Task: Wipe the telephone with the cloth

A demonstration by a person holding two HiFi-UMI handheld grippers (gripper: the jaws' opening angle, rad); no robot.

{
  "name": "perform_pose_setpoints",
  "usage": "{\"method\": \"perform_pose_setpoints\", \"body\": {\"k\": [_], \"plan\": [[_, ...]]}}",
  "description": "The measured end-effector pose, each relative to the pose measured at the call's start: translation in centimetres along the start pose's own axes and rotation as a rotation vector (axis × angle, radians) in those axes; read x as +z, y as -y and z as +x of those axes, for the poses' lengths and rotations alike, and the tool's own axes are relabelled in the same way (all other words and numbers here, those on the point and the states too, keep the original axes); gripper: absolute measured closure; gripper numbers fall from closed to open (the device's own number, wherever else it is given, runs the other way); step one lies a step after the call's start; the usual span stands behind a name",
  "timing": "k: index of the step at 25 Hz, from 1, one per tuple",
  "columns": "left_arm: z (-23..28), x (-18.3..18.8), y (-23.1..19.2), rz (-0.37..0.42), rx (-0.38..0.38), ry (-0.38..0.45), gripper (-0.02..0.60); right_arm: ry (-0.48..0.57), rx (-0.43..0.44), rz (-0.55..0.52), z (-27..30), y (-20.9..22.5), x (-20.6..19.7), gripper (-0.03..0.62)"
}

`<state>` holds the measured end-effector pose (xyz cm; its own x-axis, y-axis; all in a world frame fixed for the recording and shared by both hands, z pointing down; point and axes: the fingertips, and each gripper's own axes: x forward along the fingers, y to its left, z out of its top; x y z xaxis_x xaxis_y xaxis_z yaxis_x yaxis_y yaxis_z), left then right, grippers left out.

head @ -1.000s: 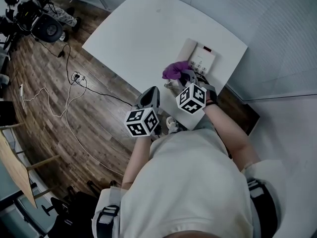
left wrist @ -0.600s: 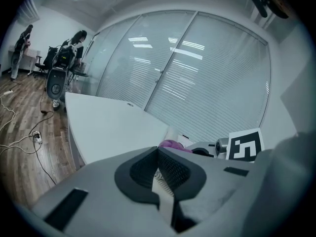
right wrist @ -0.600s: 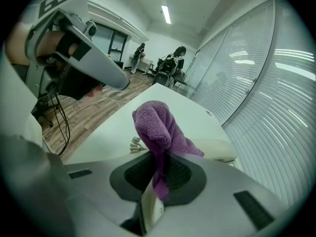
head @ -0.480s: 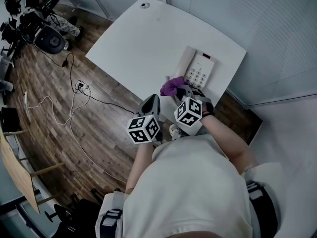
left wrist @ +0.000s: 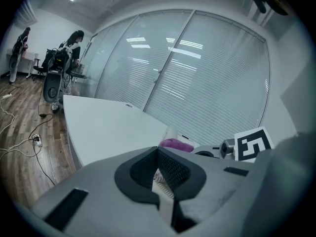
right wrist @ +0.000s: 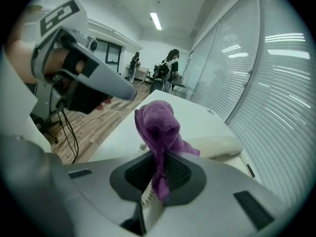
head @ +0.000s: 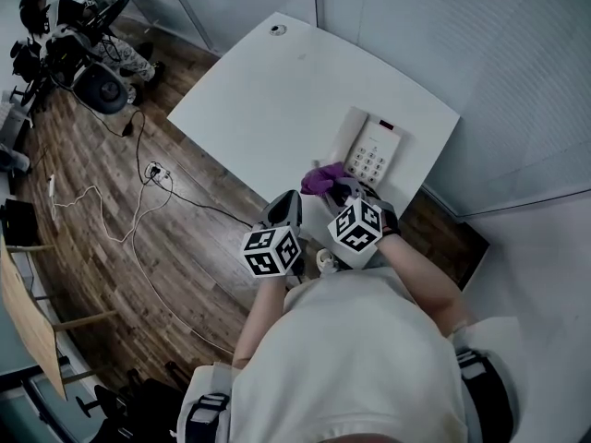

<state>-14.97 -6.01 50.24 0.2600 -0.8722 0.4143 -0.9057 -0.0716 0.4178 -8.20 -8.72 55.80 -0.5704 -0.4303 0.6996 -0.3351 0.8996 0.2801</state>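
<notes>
Over the table [head: 268, 90], right tool [right wrist: 158, 174] pinches cloth [right wrist: 157, 122] beside telephone [head: 374, 148]

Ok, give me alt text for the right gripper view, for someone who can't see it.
A bunched purple cloth is pinched in the shut right tongs and sticks up above them. Beyond it lie a white table and the pale telephone. The left tongs hang at the upper left.
</notes>
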Motion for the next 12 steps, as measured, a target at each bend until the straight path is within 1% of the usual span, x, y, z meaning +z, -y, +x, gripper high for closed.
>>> {"method": "perform_pose_setpoints", "body": {"k": [4, 8, 12], "plan": [[0.7, 0.3, 0.8, 0.008, -0.016, -0.007, 0.56, 0.079, -0.019, 0.115, -2.2, 1.6, 1.1, 0.548], [1.8, 0.5, 1.8, 0.029, -0.047, -0.02, 0.56, 0.189, -0.031, 0.233, -4.8, 3.6, 2.1, 0.548], [3.6, 0.3, 2.7, 0.06, -0.056, -0.038, 0.56, 0.256, -0.098, 0.341, -6.8, 6.4, 1.4, 0.549]]}}
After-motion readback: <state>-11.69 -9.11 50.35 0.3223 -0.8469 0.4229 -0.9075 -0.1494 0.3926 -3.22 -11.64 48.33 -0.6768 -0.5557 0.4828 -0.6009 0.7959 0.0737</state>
